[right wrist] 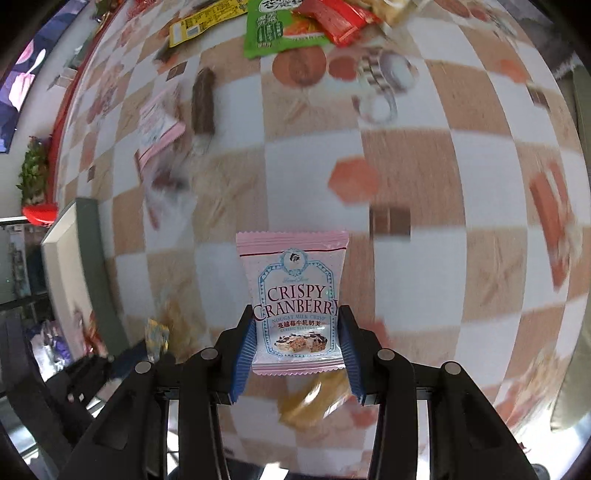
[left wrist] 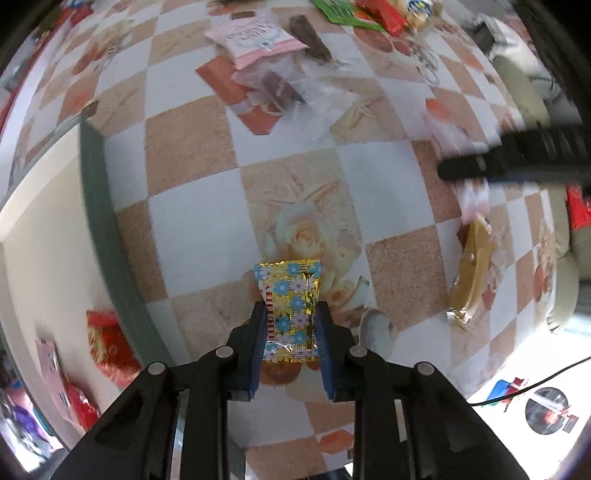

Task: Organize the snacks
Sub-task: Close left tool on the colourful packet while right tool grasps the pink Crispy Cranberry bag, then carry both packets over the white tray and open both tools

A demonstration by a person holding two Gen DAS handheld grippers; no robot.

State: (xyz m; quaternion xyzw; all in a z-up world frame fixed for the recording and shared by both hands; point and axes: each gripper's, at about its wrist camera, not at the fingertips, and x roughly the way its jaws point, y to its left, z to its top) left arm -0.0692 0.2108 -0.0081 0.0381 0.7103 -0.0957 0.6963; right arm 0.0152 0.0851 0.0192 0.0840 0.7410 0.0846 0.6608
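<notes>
here, low in the middle of the left wrist view, the left gripper (left wrist: 289,325) is clamped on a gold flowered candy packet (left wrist: 288,312), its blue pads pressing both side edges and the packet held off the checkered tablecloth (left wrist: 192,221). likewise, low in the centre of the right wrist view, the right gripper (right wrist: 297,332) pinches a pink crispy cranberry nougat packet (right wrist: 294,301) by its sides, printed face toward the camera.

at the left edge of the left view sits a cream tray with a dark green rim (left wrist: 98,221); inside it, at lower left, lie a red and gold wrapper (left wrist: 109,347) and a pale pink packet (left wrist: 51,373), with another red wrapper just beside the pink one. the same tray shows at the left of the right view, its contents blurred.

on the cloth, upper centre of the left view, a second pink packet (left wrist: 255,40) lies beside a brown bar (left wrist: 309,37), with a clear wrapper holding something brown (left wrist: 280,88) just below them. a gold packet (left wrist: 471,273) lies at the right. along the top edge, a green packet (right wrist: 279,27) and a red wrapper (right wrist: 332,18) overlap in a loose pile, and a yellow packet (right wrist: 201,20) sits to their left.
</notes>
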